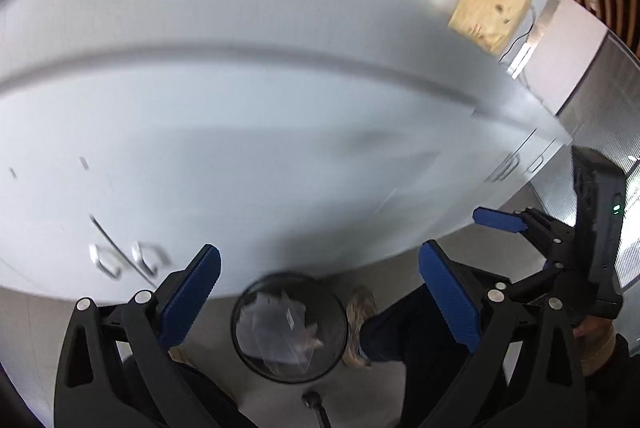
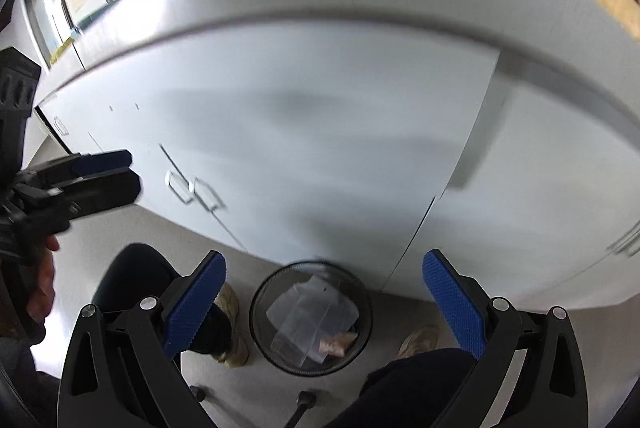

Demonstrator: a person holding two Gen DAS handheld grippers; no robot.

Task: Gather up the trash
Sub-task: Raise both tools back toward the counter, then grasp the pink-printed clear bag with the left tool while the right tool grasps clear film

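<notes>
Both tongs stand apart and hold nothing: the left gripper and the right gripper hang over a black mesh bin on the floor by the white cabinet. Clear plastic bags lie inside the bin.

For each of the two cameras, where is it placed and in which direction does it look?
Left wrist: sits on the left hand-held gripper, looking down at the trash bin on the floor before a white cabinet; open blue fingers, the person's shoe and the right hand-held gripper show.
Right wrist: sits on the right hand-held gripper, looking down at the same bin; open fingers, both shoes and the left hand-held gripper at the left edge show.
Shared: bin with clear plastic inside, cabinet, floor.
</notes>
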